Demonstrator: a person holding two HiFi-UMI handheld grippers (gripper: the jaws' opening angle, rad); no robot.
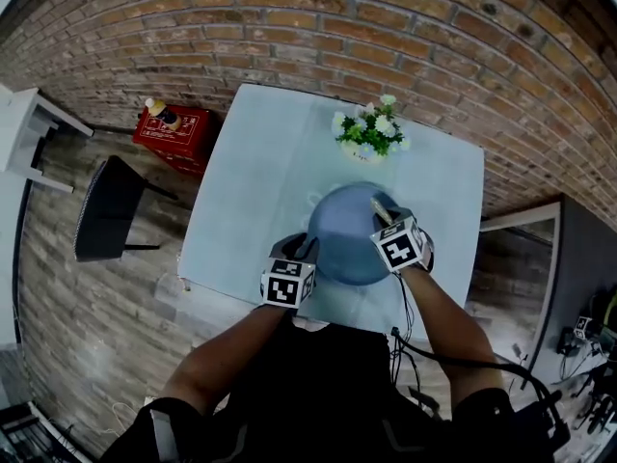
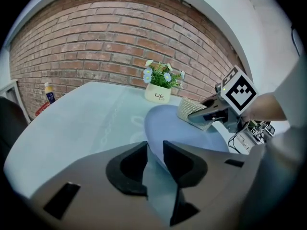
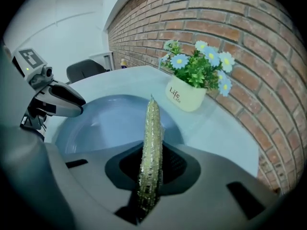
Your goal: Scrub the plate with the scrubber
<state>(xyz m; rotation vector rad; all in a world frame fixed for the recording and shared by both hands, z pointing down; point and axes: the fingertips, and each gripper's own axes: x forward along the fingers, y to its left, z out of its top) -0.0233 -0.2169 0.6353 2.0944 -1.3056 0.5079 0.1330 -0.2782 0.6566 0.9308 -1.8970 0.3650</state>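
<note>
Two jobs split between hands. Pins the blue plate [image 1: 347,249] by its near rim in the left hand-held gripper [image 2: 153,153], jaws drawn in on either side of the rim with no gap showing, so judged as gripping. Clamps the scrubber [image 3: 150,143] edge-on in the right hand-held gripper [image 1: 389,216], jaws closed on its glittery flat faces. Finds the plate lying on the tabletop [image 1: 255,162], ahead of and below the right jaws and reaching back into the left ones. Carries the scrubber with its long axis straight out along the right jaws, tip pointing forward and down over the plate's far part, toward the flower pot [image 3: 186,96] beyond. Cannot tell whether the tip touches the plate yet. Calls next, probably, for lowering the scrubber's free end onto the plate's hollow and sweeping back toward the left jaws, with the right hand nearer the working surface and the left merely steadying. Risks a sliding plate if the rim grip proves loose.
</note>
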